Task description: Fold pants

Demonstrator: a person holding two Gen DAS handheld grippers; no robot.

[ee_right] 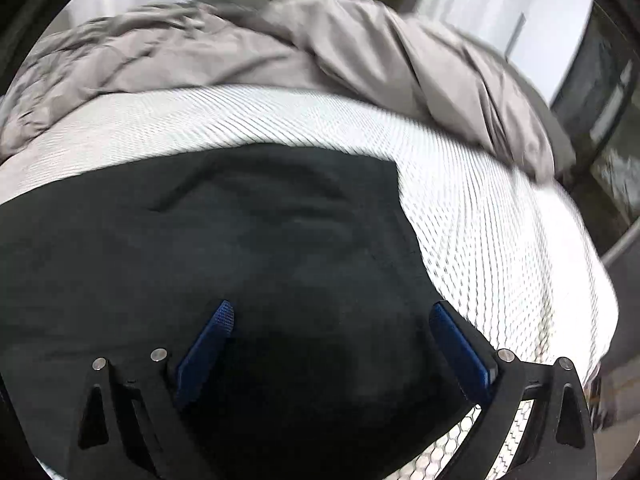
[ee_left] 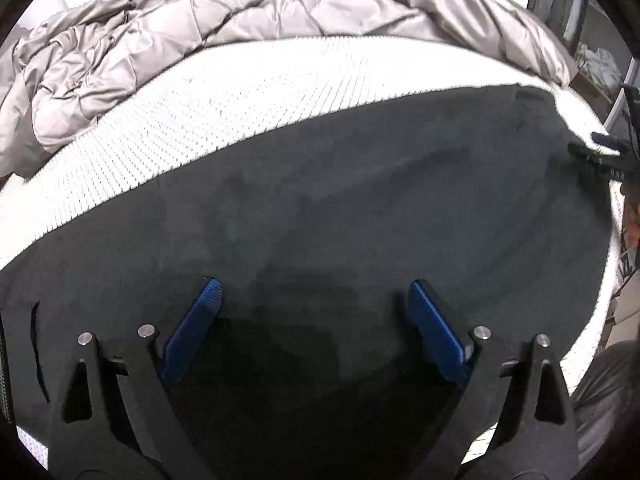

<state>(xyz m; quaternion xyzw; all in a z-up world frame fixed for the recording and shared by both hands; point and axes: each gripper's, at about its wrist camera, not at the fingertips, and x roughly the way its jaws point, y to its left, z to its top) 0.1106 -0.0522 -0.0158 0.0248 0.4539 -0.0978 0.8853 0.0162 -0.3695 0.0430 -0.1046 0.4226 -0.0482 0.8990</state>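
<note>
Dark pants [ee_left: 340, 200] are spread flat on a white mattress [ee_left: 200, 112], directly beneath and ahead of both tongs. The left gripper [ee_left: 314, 292] is held released, nothing between its blue pads [ee_left: 192, 332]; the right gripper [ee_right: 330, 316] likewise gapes empty over the pants' edge. Beyond them a grey duvet [ee_right: 200, 52] is bunched, blurred in the right view. No containers are seen.
</note>
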